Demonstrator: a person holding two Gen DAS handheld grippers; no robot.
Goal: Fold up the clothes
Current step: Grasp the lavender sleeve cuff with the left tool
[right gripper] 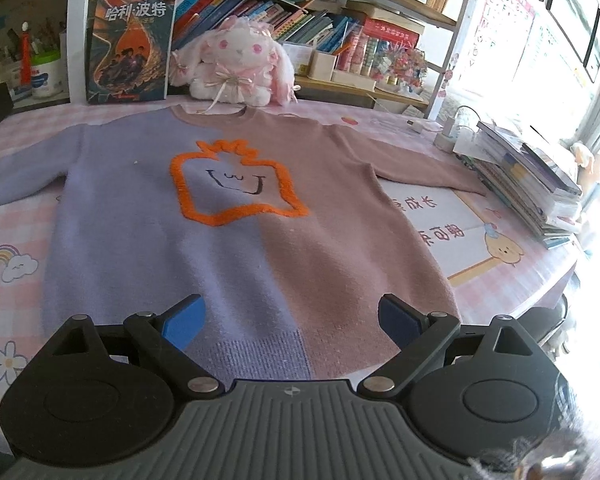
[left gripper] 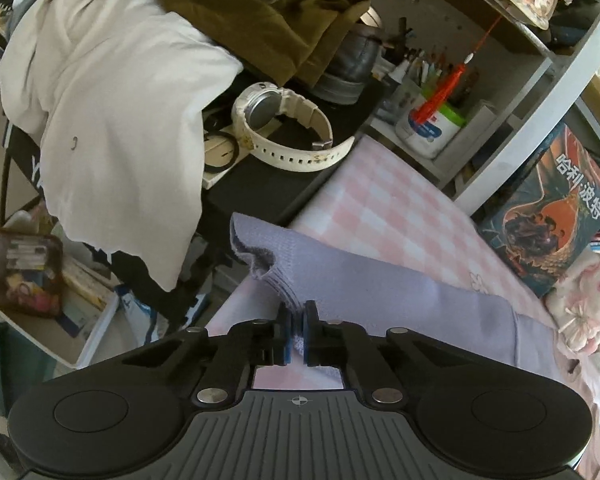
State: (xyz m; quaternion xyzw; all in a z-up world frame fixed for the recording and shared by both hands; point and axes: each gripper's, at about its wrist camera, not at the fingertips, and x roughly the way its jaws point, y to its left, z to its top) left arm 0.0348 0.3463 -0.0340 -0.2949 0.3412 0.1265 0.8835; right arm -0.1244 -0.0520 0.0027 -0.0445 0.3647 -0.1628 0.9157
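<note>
You've got the left gripper [left gripper: 297, 334] pinched shut on the sweater's lilac sleeve [left gripper: 380, 292] near its cuff—ready to fold it inward over the sweater [right gripper: 236, 216] lying flat ahead of your right gripper [right gripper: 290, 322], whose jaws gape wide, empty, over the hem.

1. The sweater [right gripper: 204, 240] was lilac on 1 half and dusty pink on the other, with an orange outlined motif [right gripper: 236, 184].
2. The table [right gripper: 16, 240] cover was pink-and-white checked.
3. The watch [left gripper: 284, 128] was white.
4. The plush rabbit [right gripper: 236, 68] was white and pink.
</note>
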